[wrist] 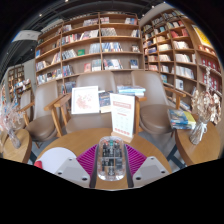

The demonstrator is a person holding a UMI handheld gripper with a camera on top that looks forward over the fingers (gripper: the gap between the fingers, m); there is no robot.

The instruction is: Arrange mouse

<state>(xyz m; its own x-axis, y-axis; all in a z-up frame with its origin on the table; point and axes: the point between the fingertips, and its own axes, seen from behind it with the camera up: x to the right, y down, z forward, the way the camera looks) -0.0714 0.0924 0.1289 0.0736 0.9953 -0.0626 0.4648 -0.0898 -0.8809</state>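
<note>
A clear plastic mouse (111,162), its circuit board showing through the shell, sits lengthwise between my fingers. My gripper (111,150) is shut on it, with the magenta pads (90,158) pressing on both of its sides. The mouse's nose points ahead over a round wooden table (90,137). I cannot see whether the mouse rests on the table or hangs above it. A white rounded sheet (54,159), perhaps a mouse mat, lies on the table just left of my left finger.
A white standing sign (123,115) is on the table just beyond the mouse. Padded chairs (50,112) ring the far side, one with a leaflet board (85,99) on it. Tall bookshelves (90,45) fill the background. Glassware (12,122) stands at the left.
</note>
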